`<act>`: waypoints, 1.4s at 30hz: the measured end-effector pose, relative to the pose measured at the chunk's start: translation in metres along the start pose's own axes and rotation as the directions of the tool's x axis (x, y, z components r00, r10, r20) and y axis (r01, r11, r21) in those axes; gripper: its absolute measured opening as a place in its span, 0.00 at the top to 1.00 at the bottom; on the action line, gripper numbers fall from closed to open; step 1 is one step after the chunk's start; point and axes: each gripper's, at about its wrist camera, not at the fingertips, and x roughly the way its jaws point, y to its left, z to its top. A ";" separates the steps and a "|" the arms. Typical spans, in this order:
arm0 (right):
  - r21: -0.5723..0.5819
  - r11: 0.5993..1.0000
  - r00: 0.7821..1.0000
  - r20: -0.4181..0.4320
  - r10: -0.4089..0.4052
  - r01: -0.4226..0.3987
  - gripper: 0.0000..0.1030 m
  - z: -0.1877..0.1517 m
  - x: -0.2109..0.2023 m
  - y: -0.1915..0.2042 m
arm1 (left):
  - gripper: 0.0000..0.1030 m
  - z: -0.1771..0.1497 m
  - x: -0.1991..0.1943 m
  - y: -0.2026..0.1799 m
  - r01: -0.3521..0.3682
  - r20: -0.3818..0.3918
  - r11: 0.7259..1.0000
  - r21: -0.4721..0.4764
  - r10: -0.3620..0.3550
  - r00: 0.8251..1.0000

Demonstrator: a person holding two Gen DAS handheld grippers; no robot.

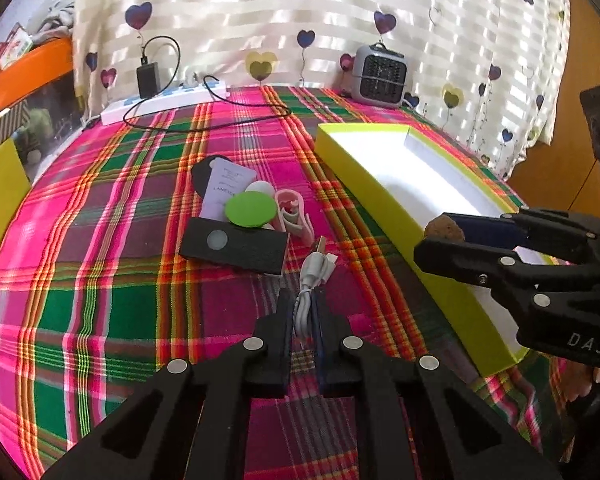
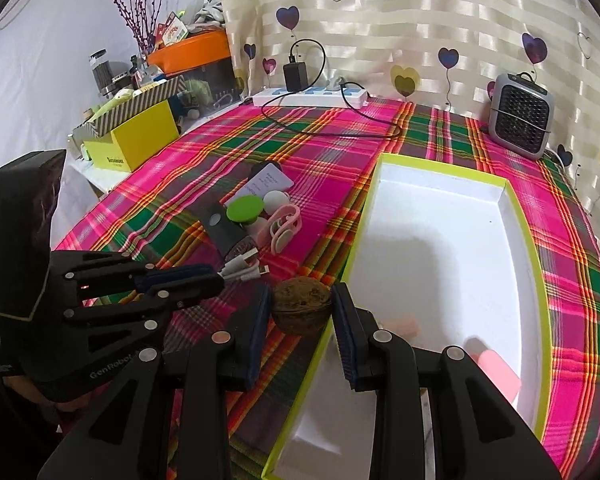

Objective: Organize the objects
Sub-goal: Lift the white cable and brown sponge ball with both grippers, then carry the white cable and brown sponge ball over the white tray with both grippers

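Cable [image 1: 314, 280], white and coiled, is pinched between the pressed-together jaws of the left gripper [image 1: 306, 312], its long axis running along the fingers. Walnut [image 2: 302, 305] is clamped in the right gripper [image 2: 302, 320], poised over the box [image 2: 528, 240] rim's near-left edge.

White coiled cable [image 1: 312, 280] pinched in my left gripper [image 1: 305, 312]; brown walnut [image 2: 302, 304] clamped in my right gripper [image 2: 302, 308] beside lime-rimmed white box [image 2: 440, 168].

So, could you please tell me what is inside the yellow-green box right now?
Inside the yellow-green box, a pink object lies on the white floor near the right gripper. The gripper covers the near end, so anything there is hidden.
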 end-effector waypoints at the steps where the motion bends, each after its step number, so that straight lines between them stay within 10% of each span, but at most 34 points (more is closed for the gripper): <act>1: -0.001 1.000 1.000 0.004 -0.001 0.001 0.69 0.000 -0.002 0.001 | 0.92 0.000 -0.002 -0.001 0.002 0.006 1.000 -0.002 -0.002 1.000; 42: 0.054 0.998 0.995 0.093 -0.030 0.025 0.69 -0.017 -0.042 -0.022 | 0.92 0.017 -0.022 -0.050 0.086 0.125 0.996 -0.020 -0.082 0.989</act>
